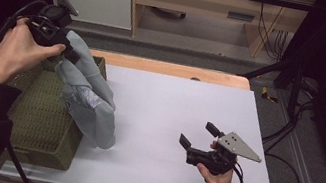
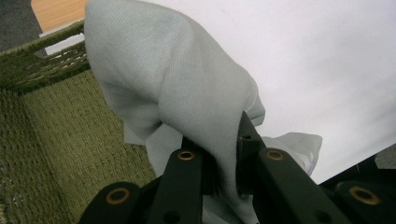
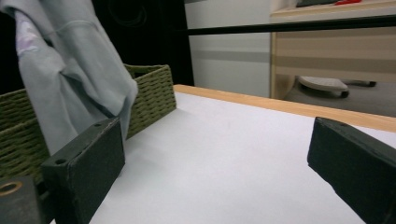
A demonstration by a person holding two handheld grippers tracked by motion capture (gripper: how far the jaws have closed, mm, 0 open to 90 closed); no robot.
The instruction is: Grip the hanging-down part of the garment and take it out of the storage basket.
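Hanging cloth [image 1: 90, 94] beside basket [image 1: 44, 121] rim

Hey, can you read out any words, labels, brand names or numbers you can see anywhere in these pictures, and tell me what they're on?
No text can be read.
The grey garment has a pale patch, too blurred to tell whether it is print.
The green woven basket, the white table top and both grippers carry no markings that show.

The high view looks forward and down over the whole worktop [image 1: 170, 123]. The left gripper view sits close above the green basket [image 2: 56, 140] (steeply downward); the right gripper view skims low, sharing basket, grey cloth [image 3: 70, 79] and worktop.
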